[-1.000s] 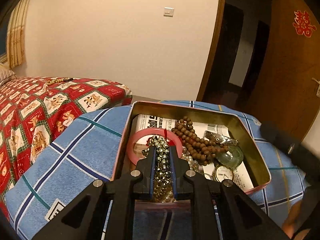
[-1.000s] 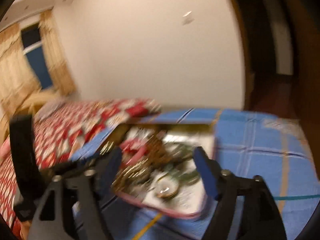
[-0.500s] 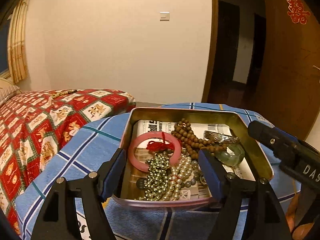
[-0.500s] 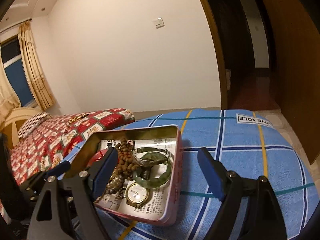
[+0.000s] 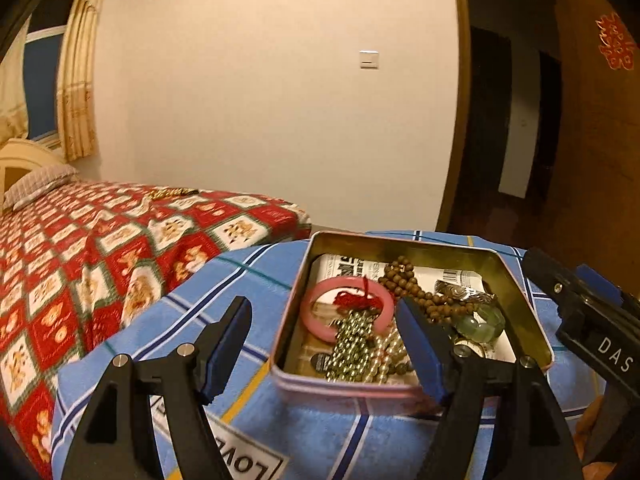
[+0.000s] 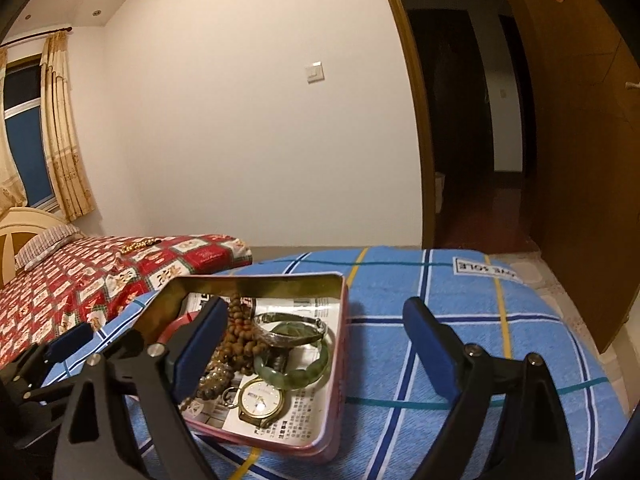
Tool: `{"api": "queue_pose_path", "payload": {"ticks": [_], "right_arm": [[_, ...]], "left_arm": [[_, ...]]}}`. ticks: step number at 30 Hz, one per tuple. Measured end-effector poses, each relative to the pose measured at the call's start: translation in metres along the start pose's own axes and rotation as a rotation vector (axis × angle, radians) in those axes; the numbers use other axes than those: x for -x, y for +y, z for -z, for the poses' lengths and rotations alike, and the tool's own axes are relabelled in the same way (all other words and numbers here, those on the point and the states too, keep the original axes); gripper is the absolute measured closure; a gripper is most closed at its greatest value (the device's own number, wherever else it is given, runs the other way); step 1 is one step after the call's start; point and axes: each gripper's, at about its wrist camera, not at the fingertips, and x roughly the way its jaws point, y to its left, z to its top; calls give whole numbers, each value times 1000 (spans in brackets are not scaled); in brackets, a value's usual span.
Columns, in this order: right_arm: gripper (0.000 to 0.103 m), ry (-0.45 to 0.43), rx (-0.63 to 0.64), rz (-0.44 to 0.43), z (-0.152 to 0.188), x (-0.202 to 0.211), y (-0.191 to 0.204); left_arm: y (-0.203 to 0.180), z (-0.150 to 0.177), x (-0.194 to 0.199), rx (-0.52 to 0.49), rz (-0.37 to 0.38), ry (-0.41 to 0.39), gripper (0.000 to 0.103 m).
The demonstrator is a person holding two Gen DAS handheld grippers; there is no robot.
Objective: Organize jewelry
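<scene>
A pink metal tin (image 5: 516, 280) (image 6: 342, 344) lined with newspaper sits on the blue checked cloth. It holds a pink bangle (image 5: 320, 322), a silver bead necklace (image 5: 352, 344), a brown bead string (image 5: 416, 288) (image 6: 236, 332), a green jade bangle (image 6: 296, 372), a silver bangle (image 6: 292, 332) and a gold watch (image 6: 260, 398). My left gripper (image 5: 324, 344) is open and empty over the tin's near left corner. My right gripper (image 6: 316, 348) is open and empty at the tin's right side.
The blue checked cloth (image 6: 460, 288) covers a rounded surface. A bed with a red patterned cover (image 5: 100, 240) lies to the left, with a gold chain (image 5: 168, 192) on it. A wall and a dark doorway (image 6: 472, 120) stand behind.
My left gripper let go of the silver bead necklace, which now lies in the tin, then opened and drew back left. The right gripper steadied at the tin's right side.
</scene>
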Motion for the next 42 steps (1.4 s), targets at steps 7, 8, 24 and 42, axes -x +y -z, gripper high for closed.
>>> {"api": "queue_pose_path", "payload": {"ticks": [7,8,24,42], "right_arm": [[4,-75,77,48,3,19,14],[4,-82,87,54,5,22,16],[3,-137,7,19,19,68,18],[2,-201,-2,11,20,74,19]], "left_arm": [[2,11,24,23,-39,-35,29],[2,13,28,20,-43,-40,28],[-5,29,70,-10,-78,-157,28],[0,32,76,11,-86,-170,24]]}}
